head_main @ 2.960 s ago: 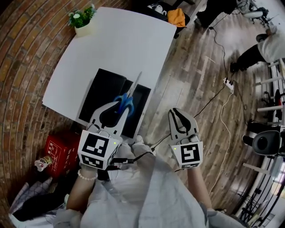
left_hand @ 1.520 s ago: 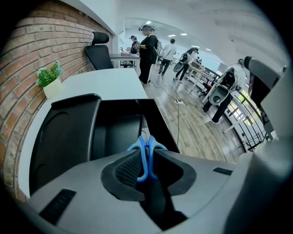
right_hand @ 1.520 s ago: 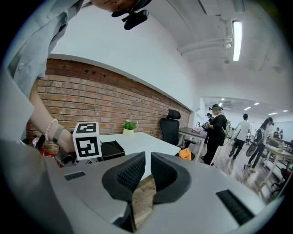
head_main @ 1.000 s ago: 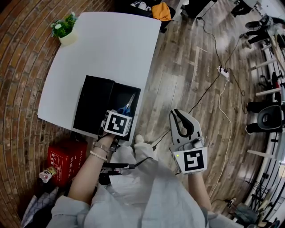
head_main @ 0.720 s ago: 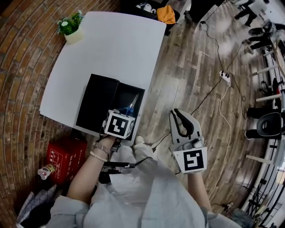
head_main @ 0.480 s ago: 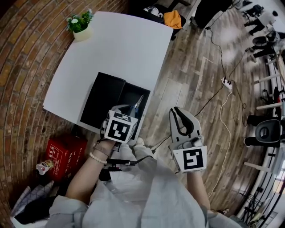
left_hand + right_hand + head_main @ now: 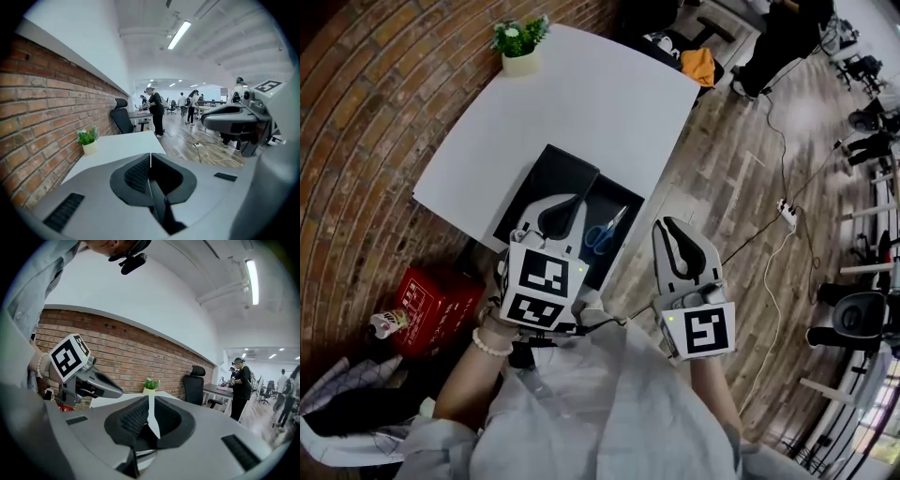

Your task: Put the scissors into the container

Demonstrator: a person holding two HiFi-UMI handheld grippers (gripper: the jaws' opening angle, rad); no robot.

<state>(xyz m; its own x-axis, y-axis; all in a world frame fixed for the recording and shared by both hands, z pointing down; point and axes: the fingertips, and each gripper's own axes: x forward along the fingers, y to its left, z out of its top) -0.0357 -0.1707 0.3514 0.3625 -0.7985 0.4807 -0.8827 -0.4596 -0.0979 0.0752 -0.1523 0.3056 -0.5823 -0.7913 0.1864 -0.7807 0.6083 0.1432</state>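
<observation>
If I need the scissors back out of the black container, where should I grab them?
Probably at the pivot of the scissors, where the blue handles meet the blades, coming straight down from above. They lie flat in the container, so its walls block a side approach; set the jaws across the narrow blades.

The left tool (image 7: 565,199) covers the near corner of the black container (image 7: 572,169), at 7 o'clock from the scissors (image 7: 606,232). At 3 o'clock in the head view, the edge cuts off a dark chair (image 7: 861,307).
</observation>
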